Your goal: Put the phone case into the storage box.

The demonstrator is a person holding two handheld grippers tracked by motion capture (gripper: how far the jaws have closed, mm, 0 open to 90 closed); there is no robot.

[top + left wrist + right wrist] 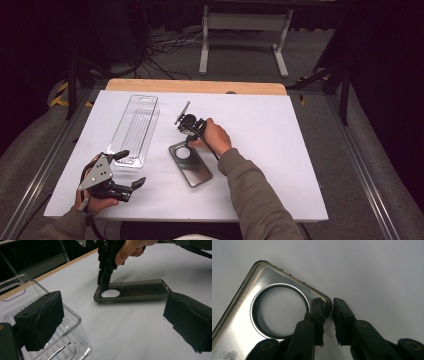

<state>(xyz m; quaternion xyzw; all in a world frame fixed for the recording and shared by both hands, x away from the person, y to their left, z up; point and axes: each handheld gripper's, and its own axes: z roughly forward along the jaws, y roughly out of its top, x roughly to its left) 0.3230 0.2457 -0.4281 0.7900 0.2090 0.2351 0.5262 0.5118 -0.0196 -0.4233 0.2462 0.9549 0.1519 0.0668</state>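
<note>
Currently high view: phone case lies flat on the white table, centre, just right of the clear plastic tray. Right gripper points down onto the case's far end, by the round camera cutout. Left gripper is parked near the tray's near end, holding nothing.

Left gripper view: its jaws stand wide apart with bare table between them; the case sits well ahead, right gripper planted on its corner.

Right gripper view: jaws nearly closed and straddling the case's corner wall, one pad inside the shell, the other outside. A thin gap seems to remain on the outer side, so I can't confirm the clamp.

Step, as I read it: grasping the case rim. Next move needs a full pinch, then a straight lift, watching for the thin wall slipping out.
</note>
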